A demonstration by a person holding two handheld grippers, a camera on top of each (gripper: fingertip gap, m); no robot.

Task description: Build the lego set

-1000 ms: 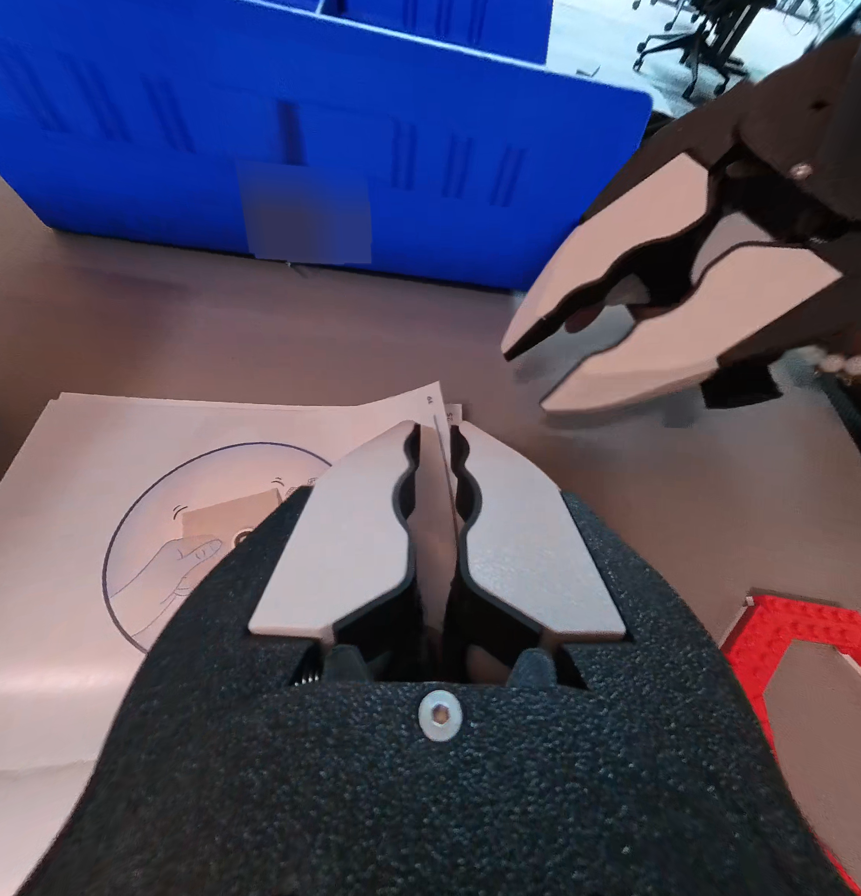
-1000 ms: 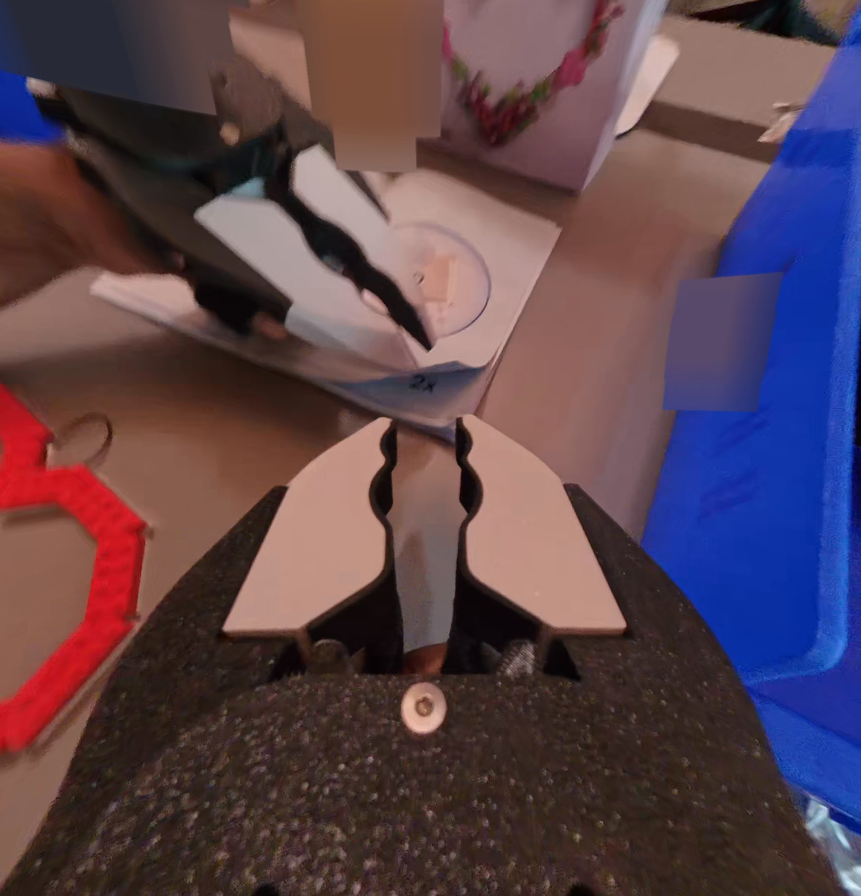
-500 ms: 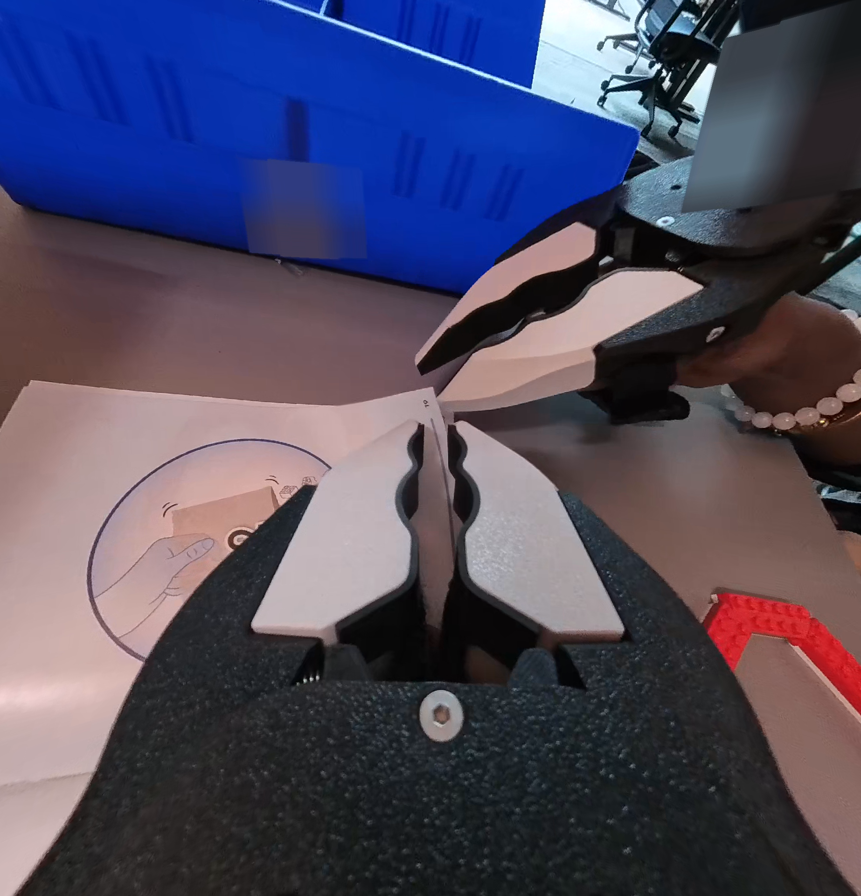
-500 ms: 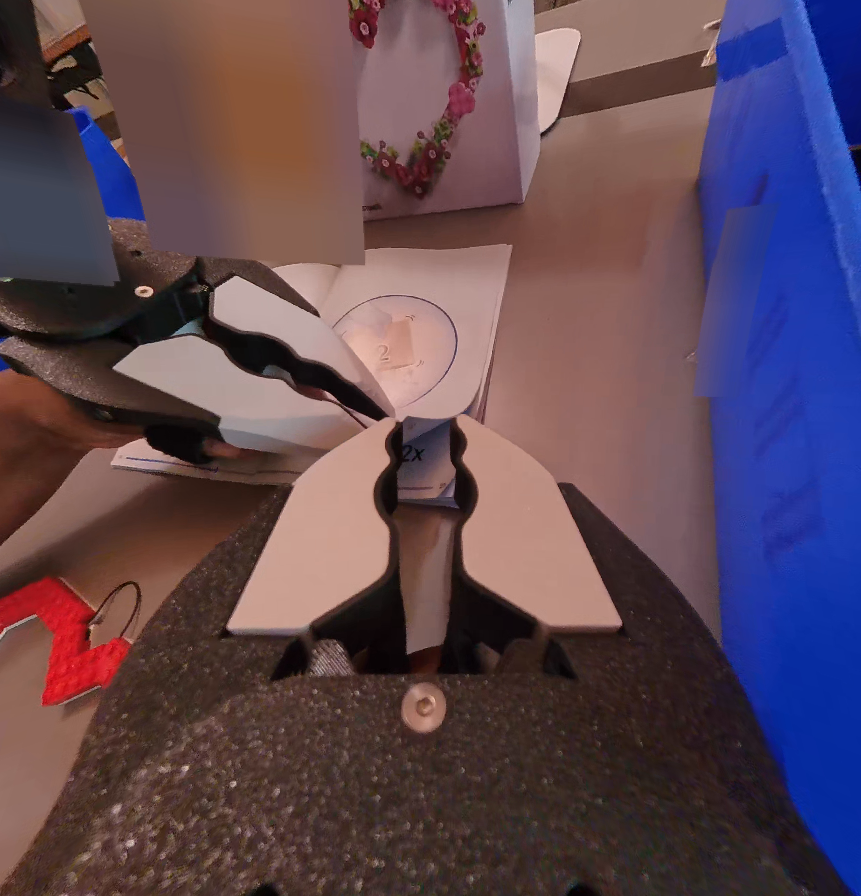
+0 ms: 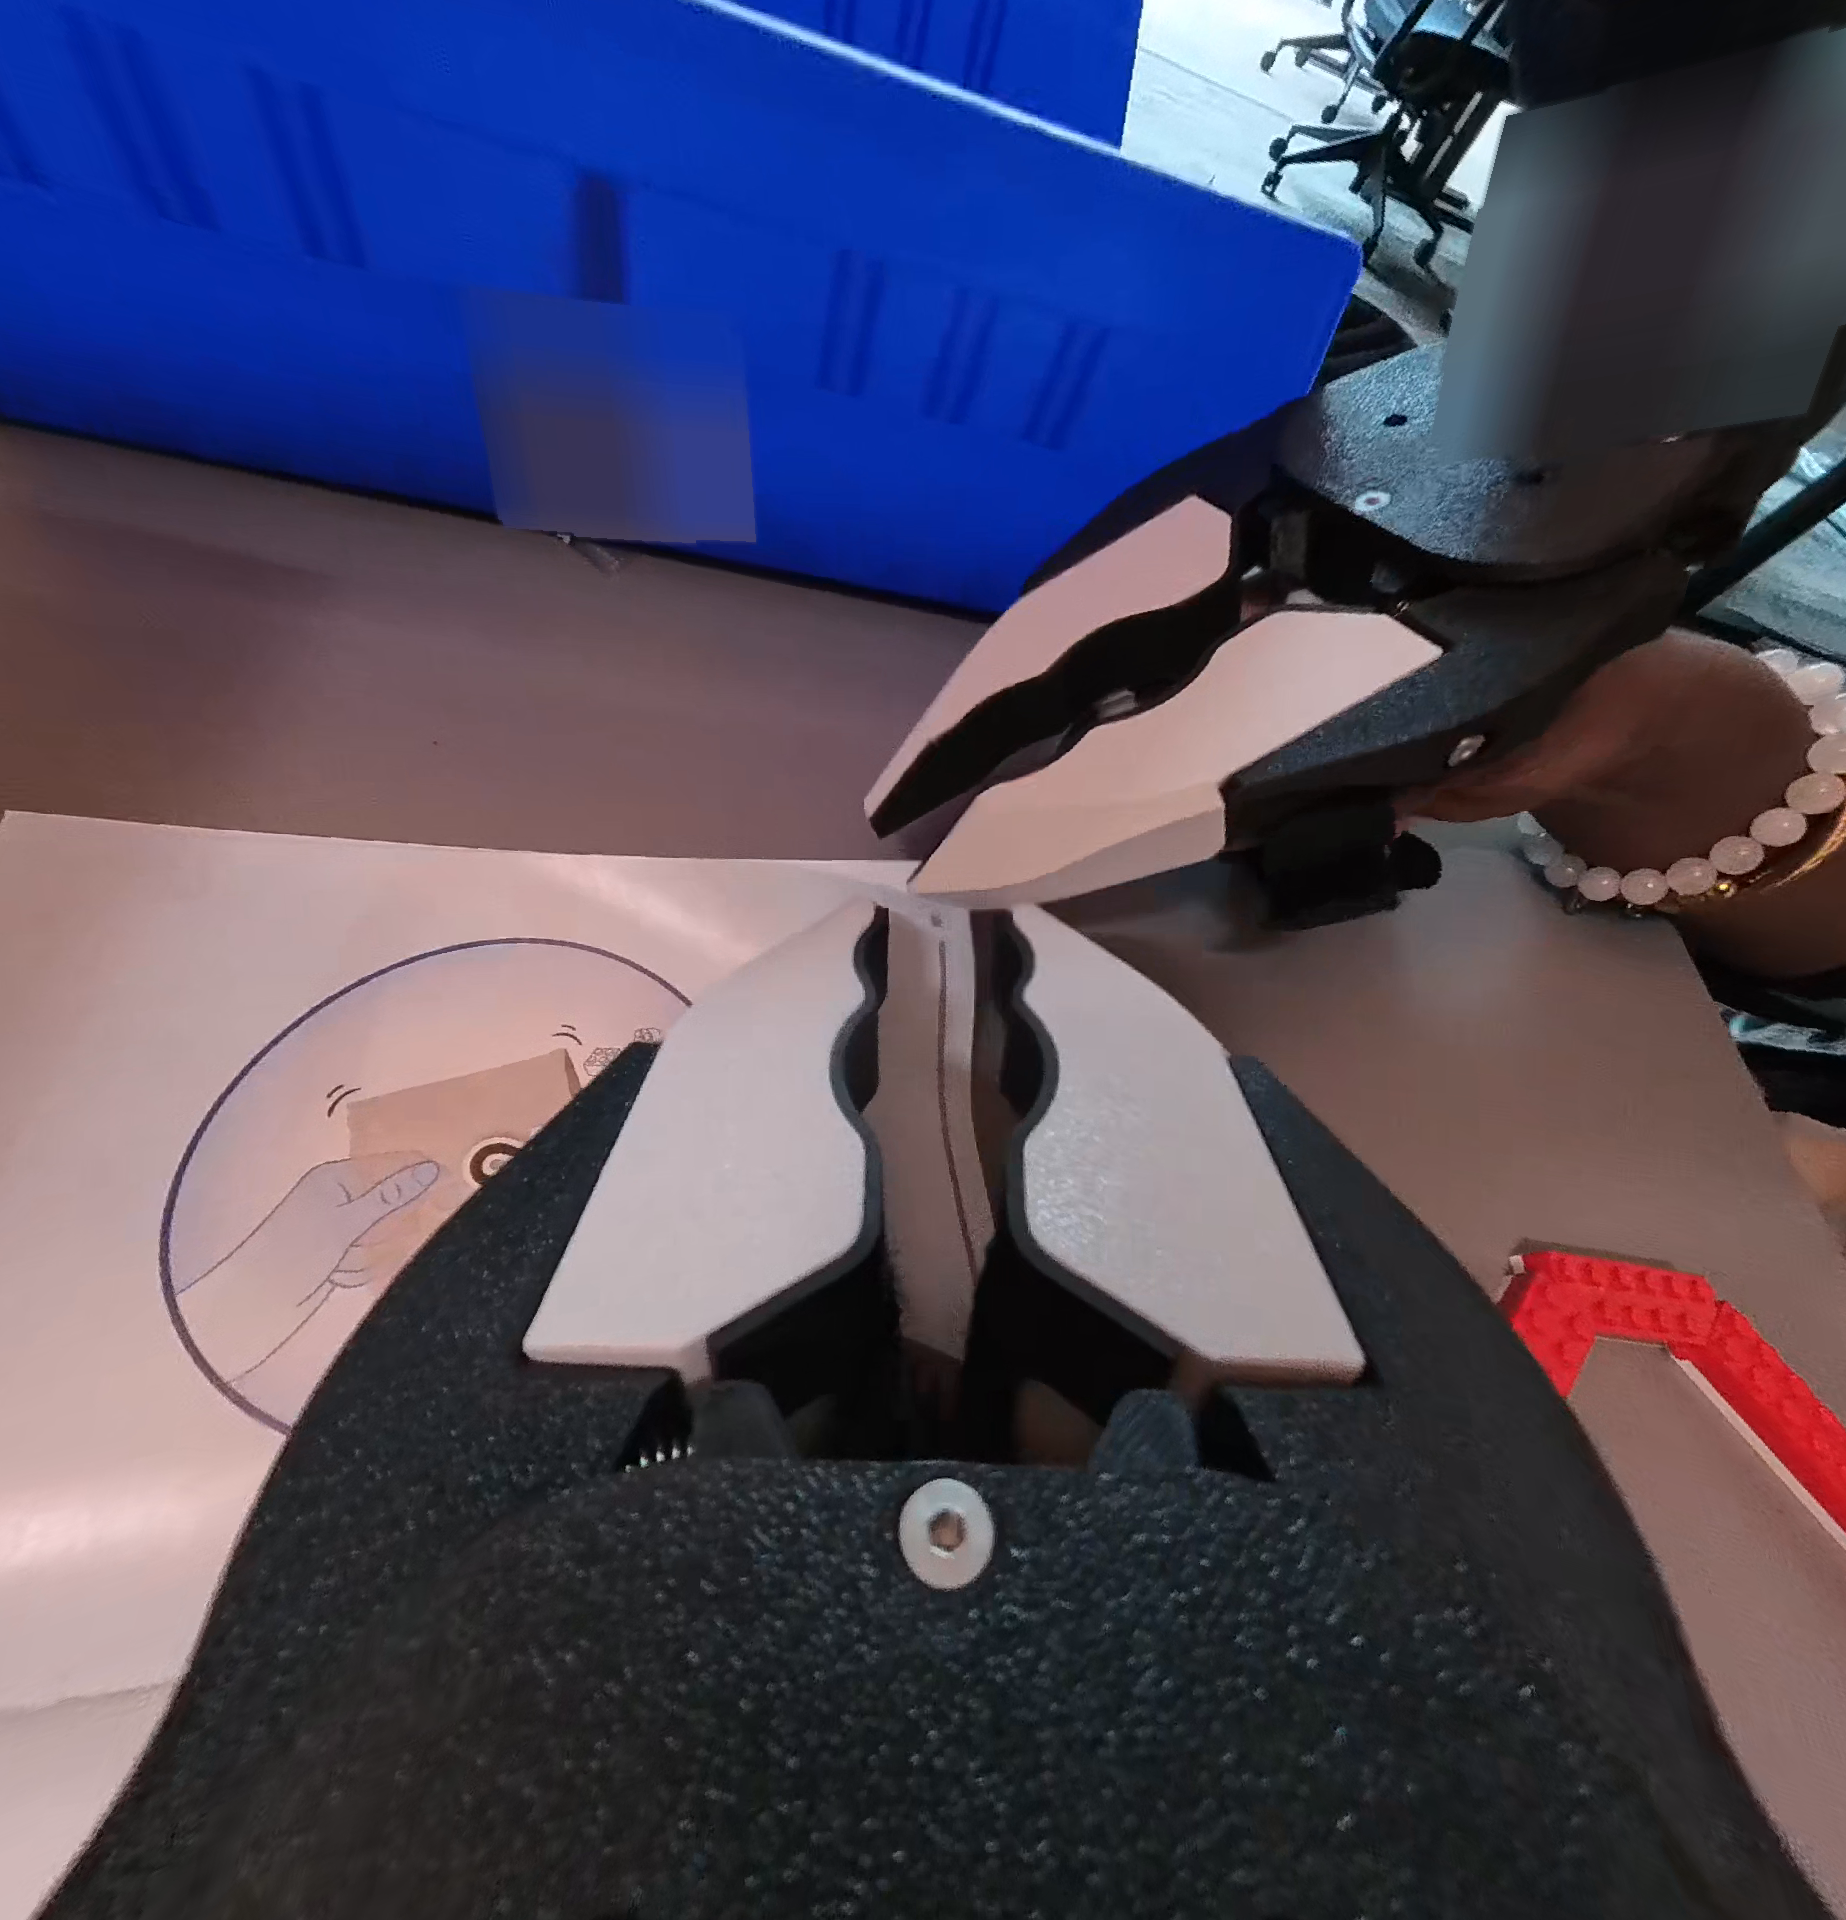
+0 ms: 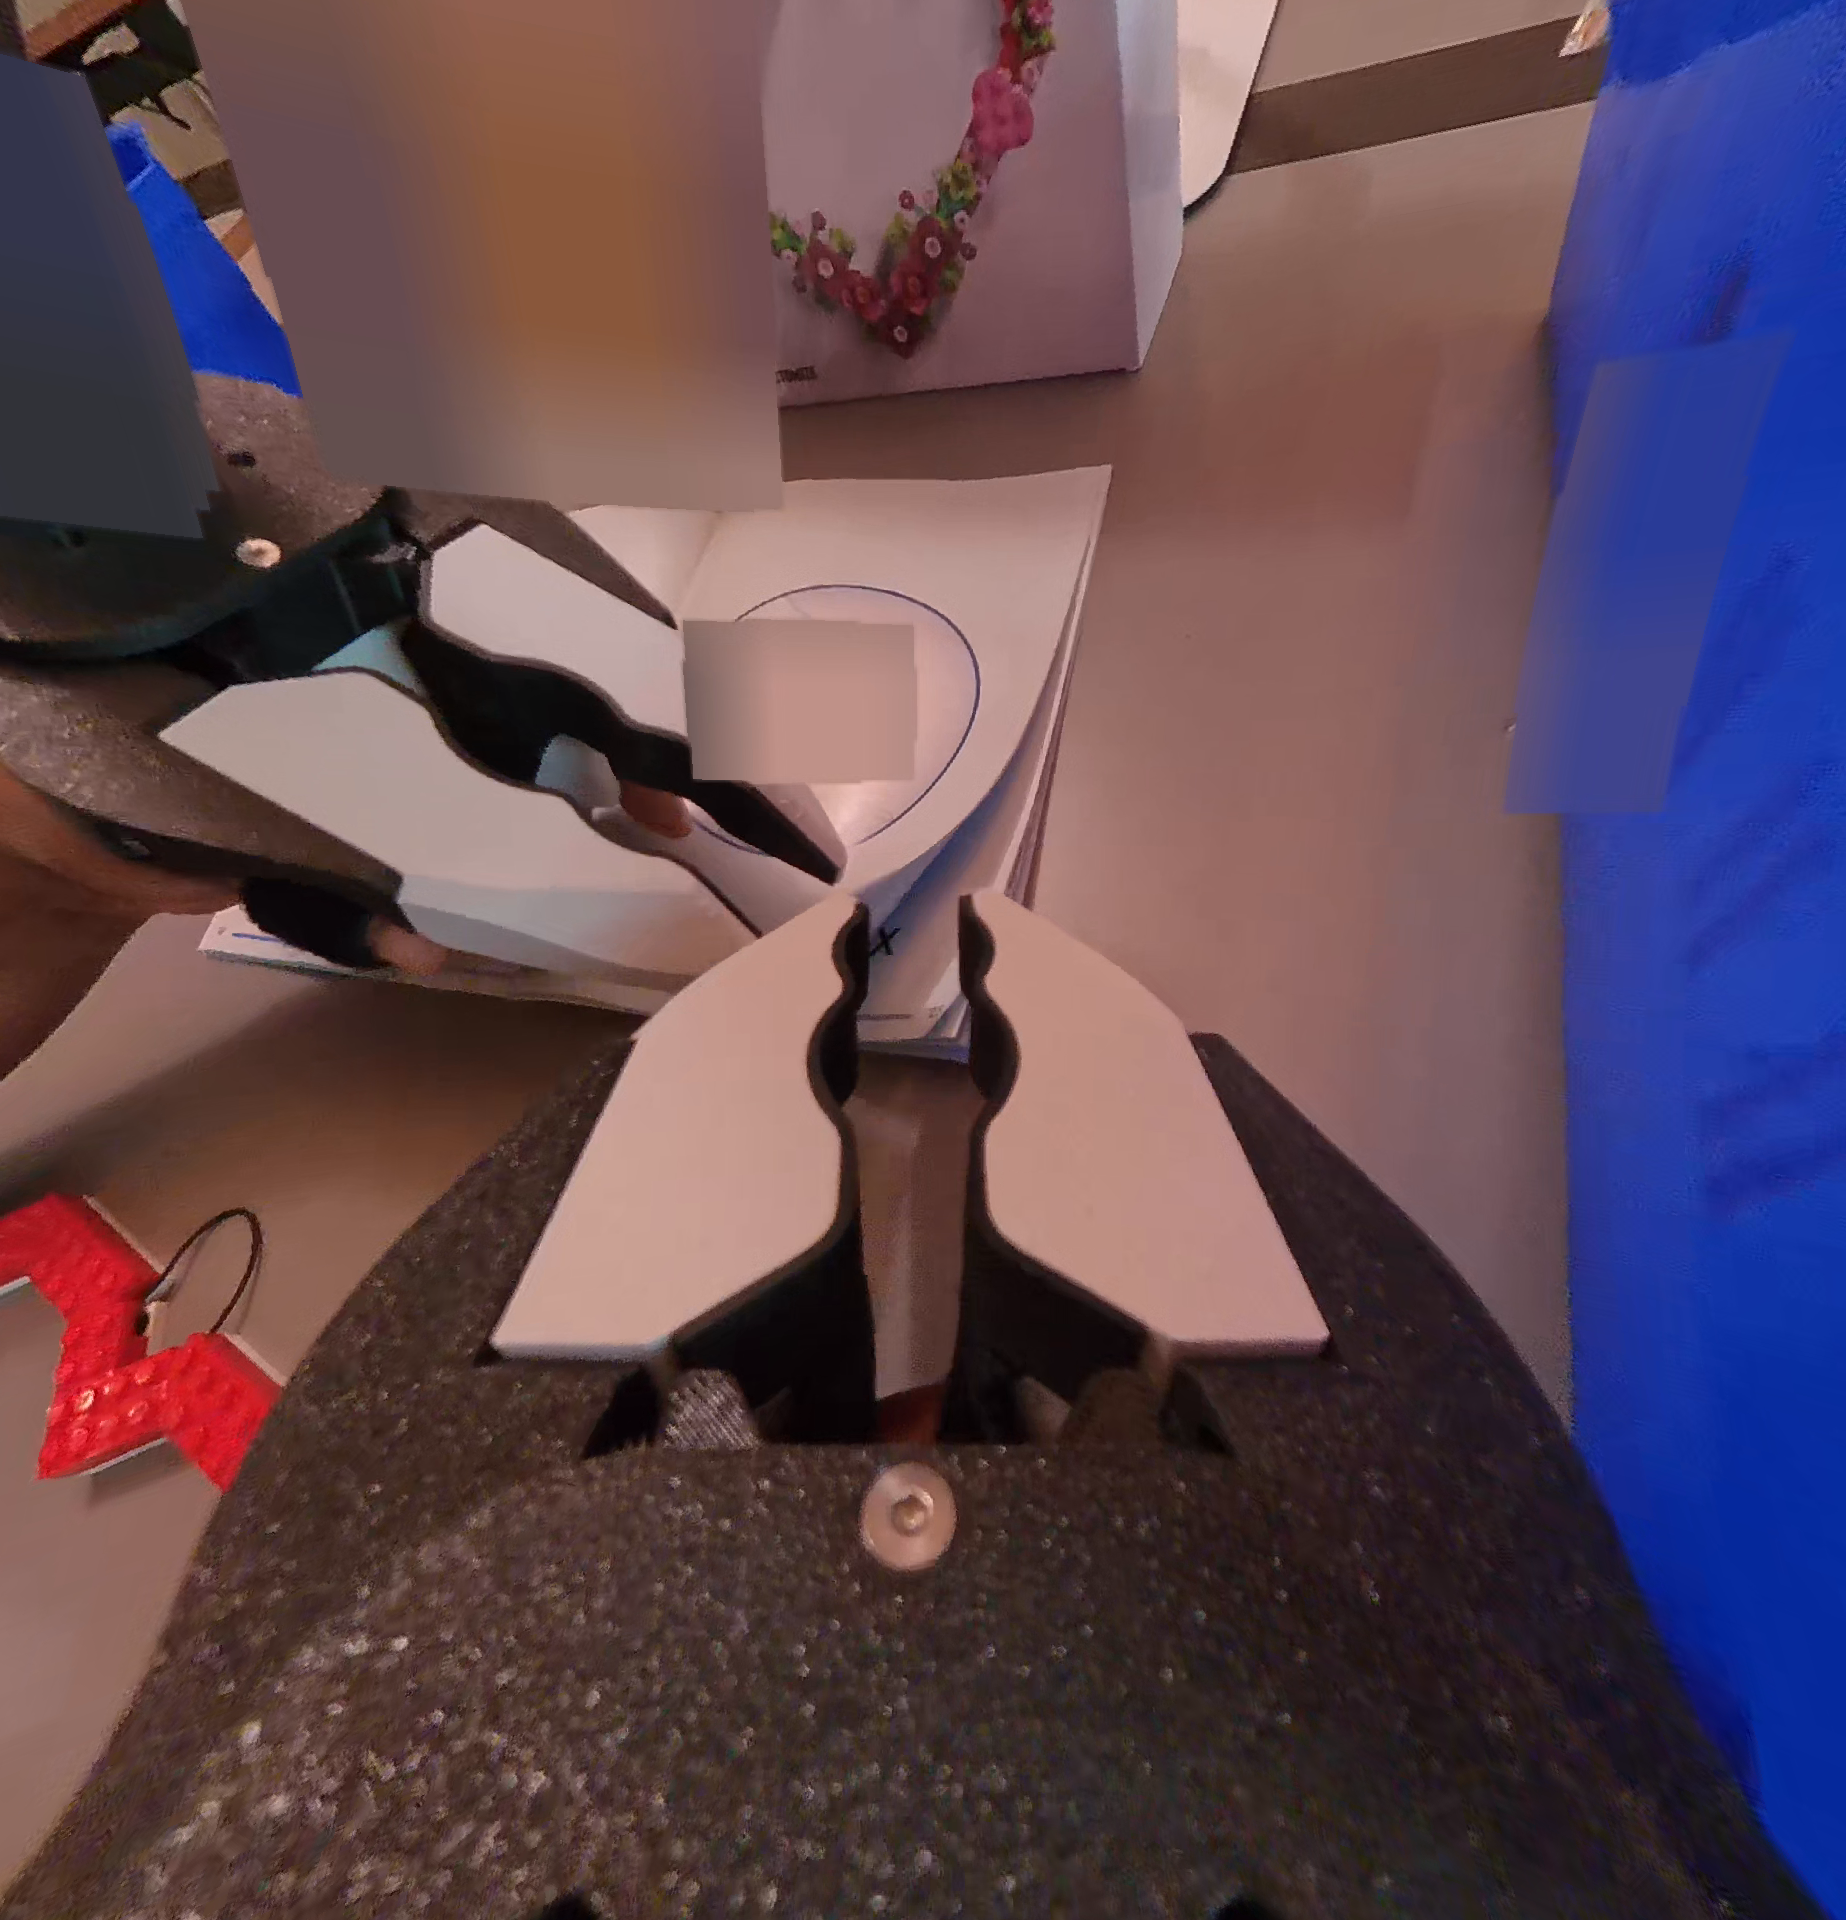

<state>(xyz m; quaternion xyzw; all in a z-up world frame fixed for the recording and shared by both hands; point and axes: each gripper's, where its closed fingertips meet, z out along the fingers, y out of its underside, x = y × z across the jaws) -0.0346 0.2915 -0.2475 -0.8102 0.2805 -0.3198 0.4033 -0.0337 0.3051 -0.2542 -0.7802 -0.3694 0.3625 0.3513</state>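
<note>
An open white instruction booklet (image 5: 275, 987) lies on the brown table; it also shows in the right wrist view (image 6: 1002, 582). My left gripper (image 5: 934, 914) hovers over its right corner, jaws slightly apart, with a lifted, curling page between them. My right gripper (image 5: 898, 857) comes in from the right, jaws slightly apart, its lower tip touching that page corner. In the right wrist view my right gripper (image 6: 908, 914) frames the booklet corner, and my left gripper (image 6: 815, 842) meets it from the left. A red studded lego frame (image 5: 1667, 1320) lies near the right; it also shows in the right wrist view (image 6: 119, 1382).
A large blue bin (image 5: 379, 260) stands just behind the booklet and fills the right side of the right wrist view (image 6: 1729, 935). A white box with a flower heart picture (image 6: 950, 208) stands beyond the booklet. A thin wire loop (image 6: 212, 1278) lies by the red frame. My left and right fingertips are right by each other.
My right gripper has moved in from the right and down until its tip reaches the booklet's page corner. My left gripper has stayed over the booklet, and the page has curled up more.
</note>
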